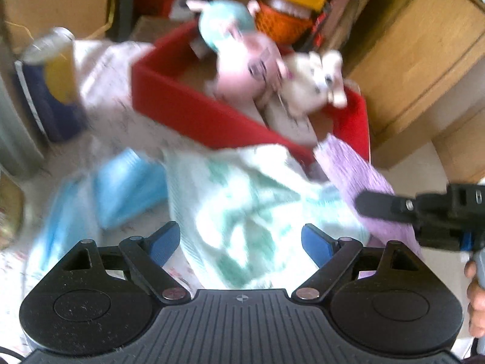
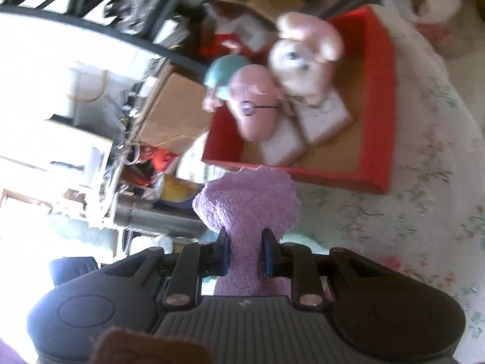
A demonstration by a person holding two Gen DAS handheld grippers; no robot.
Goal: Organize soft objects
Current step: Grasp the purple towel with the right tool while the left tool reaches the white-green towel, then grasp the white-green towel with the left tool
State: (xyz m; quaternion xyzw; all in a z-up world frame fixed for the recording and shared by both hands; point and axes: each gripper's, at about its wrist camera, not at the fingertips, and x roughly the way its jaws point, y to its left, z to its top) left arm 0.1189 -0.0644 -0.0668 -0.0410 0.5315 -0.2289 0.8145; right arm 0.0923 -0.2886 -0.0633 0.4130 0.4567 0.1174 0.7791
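the right gripper (image 2: pixel 245 256) pinched the purple cloth (image 2: pixel 247 200) — the left gripper (image 1: pixel 241 242) hung spread above the green-white cloth (image 1: pixel 242 212), near the red box (image 1: pixel 194 103).

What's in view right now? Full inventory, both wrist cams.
red shallow cardboard tray: 1, red, on the floral cloth, far side
pink plush toy with glasses: 1, pink, in the tray
cream plush animal: 1, cream, in the tray beside the pink one
teal plush ball: 1, teal, at the tray's far edge
purple fluffy cloth: 1, purple, clamped in the right gripper
white-and-green towel: 1, crumpled, before the tray
blue folded cloth: 1, blue, left of the towel
left gripper: open above the towel
right gripper: shut on the purple cloth
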